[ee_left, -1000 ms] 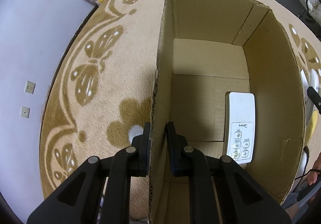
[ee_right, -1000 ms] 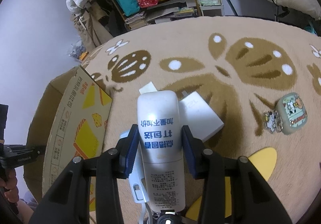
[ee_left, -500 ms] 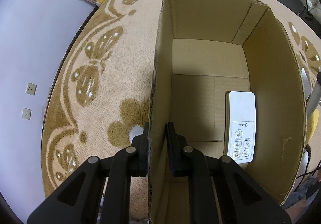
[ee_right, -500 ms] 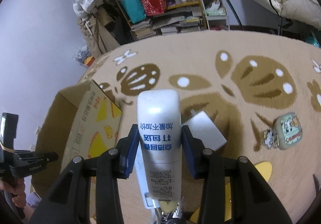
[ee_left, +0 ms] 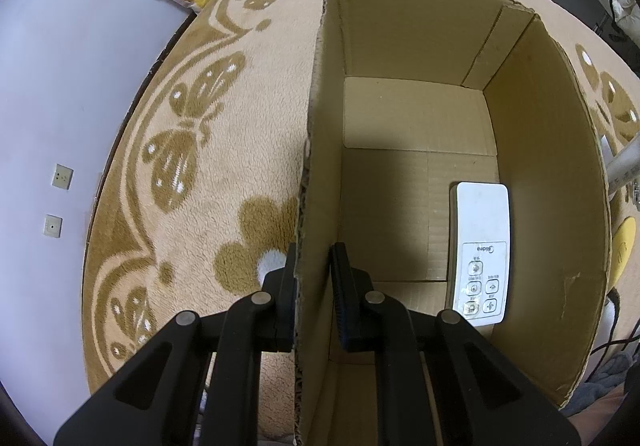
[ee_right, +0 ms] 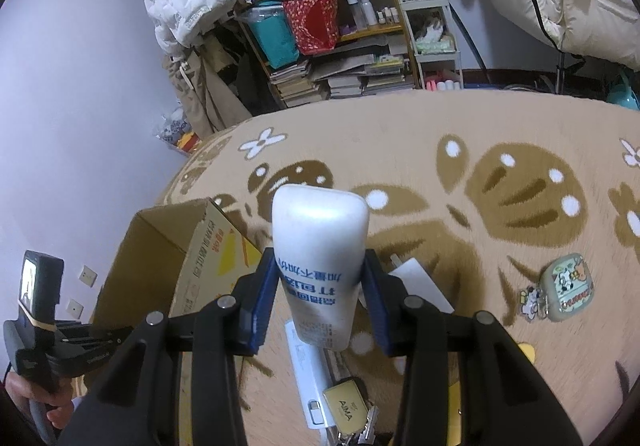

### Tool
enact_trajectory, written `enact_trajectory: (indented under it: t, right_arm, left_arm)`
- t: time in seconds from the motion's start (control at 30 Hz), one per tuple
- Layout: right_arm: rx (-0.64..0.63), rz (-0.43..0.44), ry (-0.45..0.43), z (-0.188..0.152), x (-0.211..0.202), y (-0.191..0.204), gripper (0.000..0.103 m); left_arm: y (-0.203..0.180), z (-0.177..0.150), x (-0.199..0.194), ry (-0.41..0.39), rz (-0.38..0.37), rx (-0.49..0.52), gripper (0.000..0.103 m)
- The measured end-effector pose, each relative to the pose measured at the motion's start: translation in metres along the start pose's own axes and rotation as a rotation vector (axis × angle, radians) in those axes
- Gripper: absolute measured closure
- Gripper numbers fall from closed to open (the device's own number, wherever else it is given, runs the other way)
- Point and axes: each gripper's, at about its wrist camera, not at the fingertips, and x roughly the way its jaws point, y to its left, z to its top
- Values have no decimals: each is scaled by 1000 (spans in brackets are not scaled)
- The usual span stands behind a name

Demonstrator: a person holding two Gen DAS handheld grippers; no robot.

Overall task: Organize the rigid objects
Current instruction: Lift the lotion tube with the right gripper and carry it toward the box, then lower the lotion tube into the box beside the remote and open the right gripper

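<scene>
Left wrist view: the left gripper [ee_left: 313, 286] is clamped on the near wall of the cardboard box [ee_left: 540, 150], where a white remote [ee_left: 482, 254] lies on the floor. Right wrist view: the right gripper [ee_right: 318, 300] grasps a white tube [ee_right: 320, 266], seemingly raised above the rug [ee_right: 500, 134] beside the box.

White tube [ee_right: 320, 254], blue print; tan carpet [ee_left: 224, 150], brown butterflies; white remote [ee_left: 482, 254].
</scene>
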Motion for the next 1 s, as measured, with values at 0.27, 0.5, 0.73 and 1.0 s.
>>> enact_trajectory:
  t: [0.27, 0.5, 0.73, 1.0]
  right_arm:
    - [-35, 41, -54, 22, -17, 25, 59]
    - [-67, 112, -109, 45, -33, 62, 59]
    - [-95, 193, -145, 55, -45, 97, 59]
    - [-125, 251, -135, 49, -40, 124, 59]
  left_arm:
    - [0, 1, 0, 0, -2, -1, 90]
    - [0, 1, 0, -1, -4, -4, 90]
    - [1, 1, -1, -1, -6, -6, 90]
    - [1, 1, -1, -2, -5, -7, 90]
